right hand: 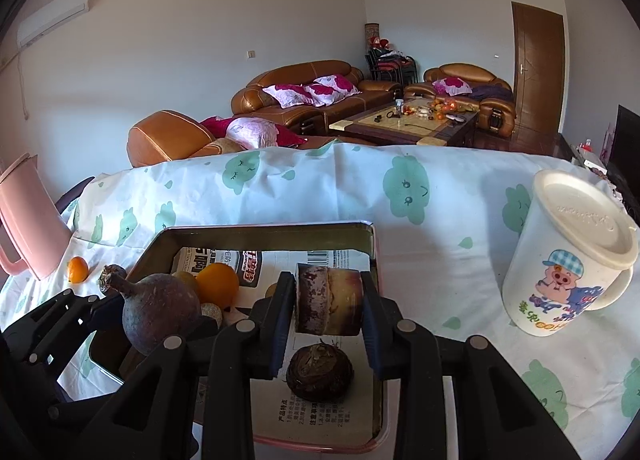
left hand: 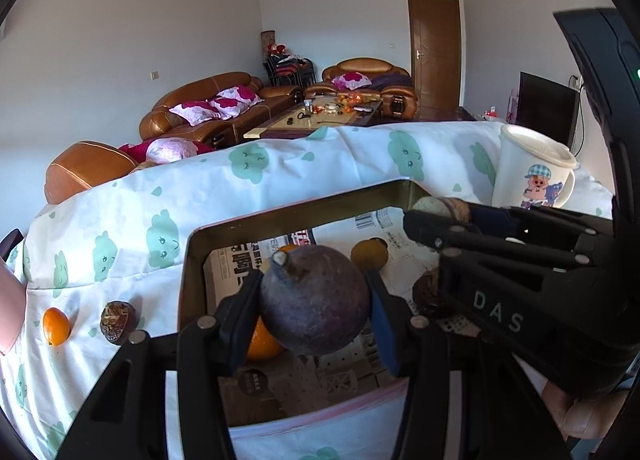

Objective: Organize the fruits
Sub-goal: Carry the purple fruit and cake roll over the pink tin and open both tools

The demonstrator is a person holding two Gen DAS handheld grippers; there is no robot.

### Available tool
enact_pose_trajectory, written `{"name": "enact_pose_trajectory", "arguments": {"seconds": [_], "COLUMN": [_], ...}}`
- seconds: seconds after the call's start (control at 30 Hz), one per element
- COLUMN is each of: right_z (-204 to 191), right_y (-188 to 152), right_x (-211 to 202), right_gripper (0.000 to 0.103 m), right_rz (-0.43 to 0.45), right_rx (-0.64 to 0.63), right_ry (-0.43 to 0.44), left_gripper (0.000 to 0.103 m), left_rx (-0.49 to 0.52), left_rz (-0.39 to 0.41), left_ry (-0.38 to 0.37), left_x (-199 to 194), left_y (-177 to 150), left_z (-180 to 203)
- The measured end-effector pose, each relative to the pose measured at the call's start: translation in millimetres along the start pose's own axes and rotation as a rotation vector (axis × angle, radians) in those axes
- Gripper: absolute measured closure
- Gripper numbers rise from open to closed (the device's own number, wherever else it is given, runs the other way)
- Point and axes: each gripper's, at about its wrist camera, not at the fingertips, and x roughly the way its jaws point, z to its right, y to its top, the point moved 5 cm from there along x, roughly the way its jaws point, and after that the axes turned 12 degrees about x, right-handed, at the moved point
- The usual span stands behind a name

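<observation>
My left gripper (left hand: pixel 314 300) is shut on a round purple fruit (left hand: pixel 316 304) with a short stem, held above the left half of a paper-lined metal tray (left hand: pixel 280 212). Under it lie an orange (left hand: pixel 262 344) and a smaller yellow-orange fruit (left hand: pixel 370 254). My right gripper (right hand: pixel 328 298) is shut on a short cylindrical brown-and-tan chunk (right hand: pixel 328 300) above the tray (right hand: pixel 260 230), over a dark wrinkled fruit (right hand: pixel 320 372). In the right wrist view the purple fruit (right hand: pixel 160 312) hangs to the left, in front of an orange (right hand: pixel 218 284).
On the cloud-print tablecloth (left hand: pixel 120 220) left of the tray lie a small orange (left hand: pixel 56 326) and a dark wrinkled fruit (left hand: pixel 118 322). A lidded cartoon mug (right hand: pixel 568 260) stands right of the tray. A pink jug (right hand: pixel 24 220) stands at the far left.
</observation>
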Motion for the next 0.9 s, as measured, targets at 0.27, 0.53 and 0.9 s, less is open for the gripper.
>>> {"name": "enact_pose_trajectory", "arguments": {"seconds": [0.27, 0.53, 0.9], "right_z": [0, 6, 4], "right_y": [-5, 17, 17], "right_x": [2, -43, -50], "right_gripper": [0.068, 0.031, 0.027], "right_rz": [-0.030, 0.182, 0.293], "right_rx": [0.047, 0.126, 0.058], "right_ry": [0.028, 0.079, -0.081], "left_gripper": [0.041, 0.000, 0.000], "left_rx": [0.002, 0.096, 0.063], "left_rz": [0.025, 0.139, 0.137], "left_ry": [0.040, 0.143, 0.202], "left_x": [-5, -33, -40], "left_y": [0, 8, 2], "left_z": [-1, 4, -18]}}
